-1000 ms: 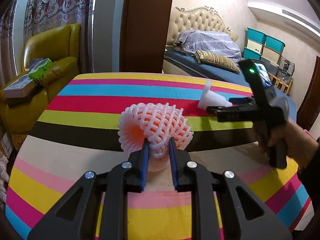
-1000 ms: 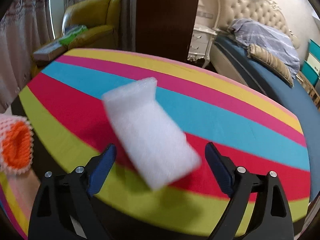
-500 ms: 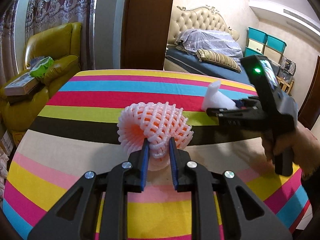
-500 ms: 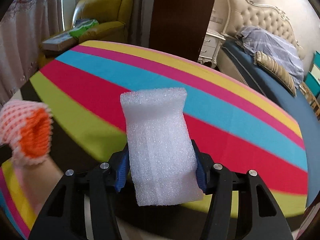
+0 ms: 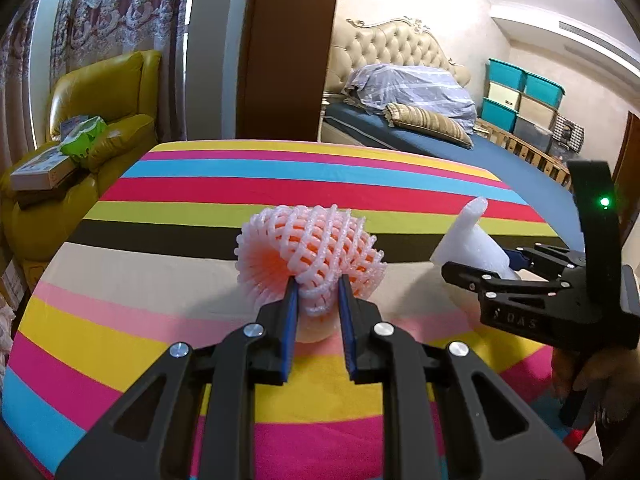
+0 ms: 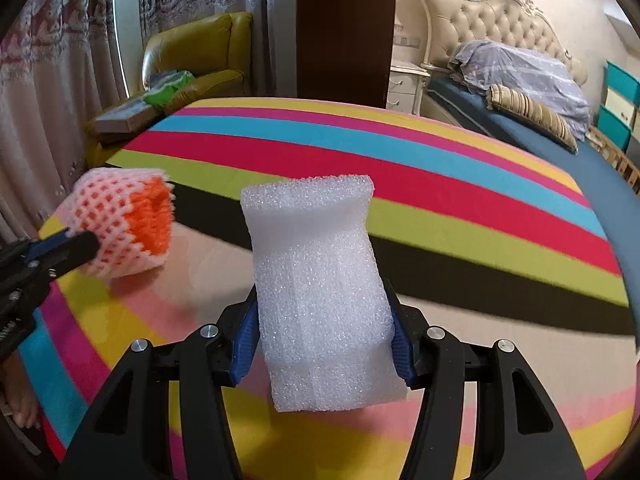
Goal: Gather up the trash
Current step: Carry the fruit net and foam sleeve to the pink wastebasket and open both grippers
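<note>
The left gripper (image 5: 316, 304) pinches a pink foam fruit net with an orange inside (image 5: 310, 256) at centre frame, its blue pads pressed into the mesh. At the right edge of that view, the right gripper (image 6: 324, 328) clamps a white foam packing sheet (image 6: 320, 292) between its fingers, the sheet standing upright. Both pieces hang above the striped, many-coloured tablecloth (image 5: 200, 184), whose far stripes lie bare up to the rounded edge. A yellow leather armchair (image 5: 100, 96) sits upper left.

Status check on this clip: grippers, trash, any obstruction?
Left gripper shut on foam net. Right gripper shut on white foam sheet. No bin visible; nothing blocking.
</note>
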Motion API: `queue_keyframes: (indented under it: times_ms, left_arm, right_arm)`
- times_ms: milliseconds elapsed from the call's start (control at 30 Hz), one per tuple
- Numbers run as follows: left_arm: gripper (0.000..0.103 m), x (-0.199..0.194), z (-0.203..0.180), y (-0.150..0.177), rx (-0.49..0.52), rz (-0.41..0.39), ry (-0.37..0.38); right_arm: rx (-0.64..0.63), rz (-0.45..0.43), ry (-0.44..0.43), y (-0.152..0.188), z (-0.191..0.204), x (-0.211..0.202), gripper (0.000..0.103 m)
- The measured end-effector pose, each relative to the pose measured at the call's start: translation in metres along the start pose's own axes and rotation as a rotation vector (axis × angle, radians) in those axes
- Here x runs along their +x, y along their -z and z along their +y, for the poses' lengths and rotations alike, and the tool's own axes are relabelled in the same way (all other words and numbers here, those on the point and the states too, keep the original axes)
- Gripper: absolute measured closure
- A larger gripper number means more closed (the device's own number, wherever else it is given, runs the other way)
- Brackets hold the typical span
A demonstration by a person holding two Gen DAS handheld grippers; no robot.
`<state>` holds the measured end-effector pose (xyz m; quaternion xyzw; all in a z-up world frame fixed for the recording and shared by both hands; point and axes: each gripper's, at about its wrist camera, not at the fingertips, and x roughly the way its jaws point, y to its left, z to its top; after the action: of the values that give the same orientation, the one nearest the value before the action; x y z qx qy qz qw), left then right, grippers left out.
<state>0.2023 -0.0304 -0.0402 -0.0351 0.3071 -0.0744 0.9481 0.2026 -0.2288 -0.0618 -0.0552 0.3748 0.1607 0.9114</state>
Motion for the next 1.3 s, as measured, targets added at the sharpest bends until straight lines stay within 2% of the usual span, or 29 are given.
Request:
queue_keyframes:
  times_ms: [333, 667, 1300]
  left_arm:
    - [0.084, -0.014, -0.036, 0.021, 0.061, -0.020, 0.045]
    - [0.084, -0.021, -0.067, 0.031, 0.125, -0.029, 0.068]
    - [0.084, -0.037, -0.094, 0.028, 0.208, -0.065, 0.104]
  right_arm:
    - [0.089, -0.058, 0.016, 0.040, -0.025, -0.046, 0.050]
    - [0.151, -0.090, 0.048, 0.065, -0.050, -0.071, 0.050]
    - [0.172, -0.140, 0.084, 0.088, -0.071, -0.109, 0.050]
